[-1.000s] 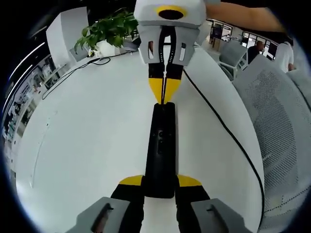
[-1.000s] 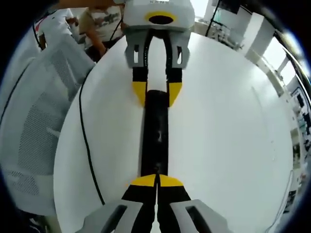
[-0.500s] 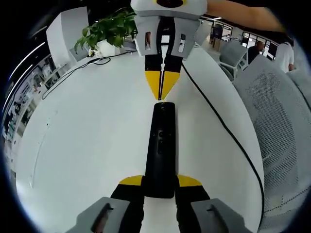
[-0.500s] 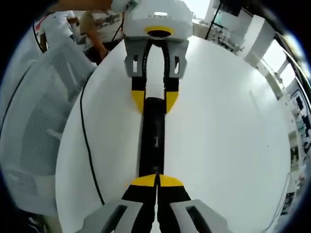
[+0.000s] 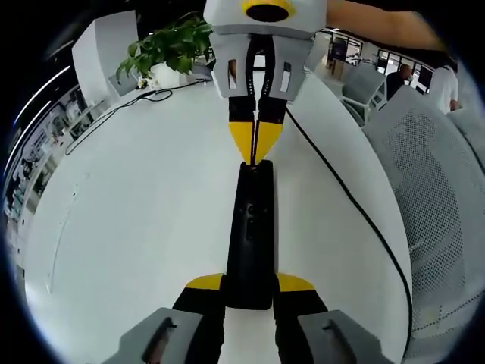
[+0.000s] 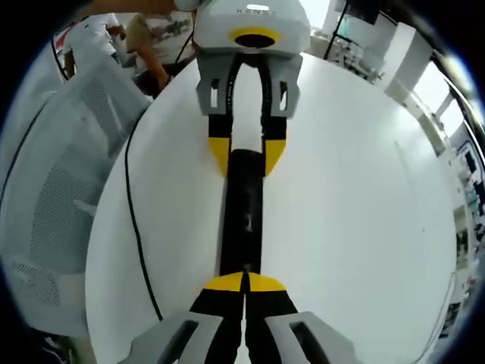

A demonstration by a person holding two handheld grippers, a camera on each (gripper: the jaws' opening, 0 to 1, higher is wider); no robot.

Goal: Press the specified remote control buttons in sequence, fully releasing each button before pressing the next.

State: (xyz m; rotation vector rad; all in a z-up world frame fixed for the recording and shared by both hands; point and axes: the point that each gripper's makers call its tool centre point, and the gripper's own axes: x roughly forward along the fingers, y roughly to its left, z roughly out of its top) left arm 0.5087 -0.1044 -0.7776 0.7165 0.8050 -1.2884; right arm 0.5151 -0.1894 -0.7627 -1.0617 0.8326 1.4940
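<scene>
A long black remote [image 5: 250,220] lies lengthwise on the white table [image 5: 136,197]. In the left gripper view my left gripper [image 5: 250,284] is shut on its near end, one yellow-tipped jaw on each side. My right gripper [image 5: 256,148] reaches in from the top, shut, with its joined yellow tips touching the remote's far end. In the right gripper view the remote [image 6: 242,220] runs from my shut right gripper [image 6: 244,284] up to the left gripper [image 6: 247,155], which clamps the other end.
A black cable [image 5: 341,189] runs along the table's right side, next to a white mesh chair [image 5: 439,189]. A potted plant [image 5: 170,45] stands at the far edge. People stand beyond the table's far end [image 6: 151,38].
Half a second ago my right gripper's tips were lifted back off the remote's end. They have come down again and touch it now. The left gripper and the remote have not moved.
</scene>
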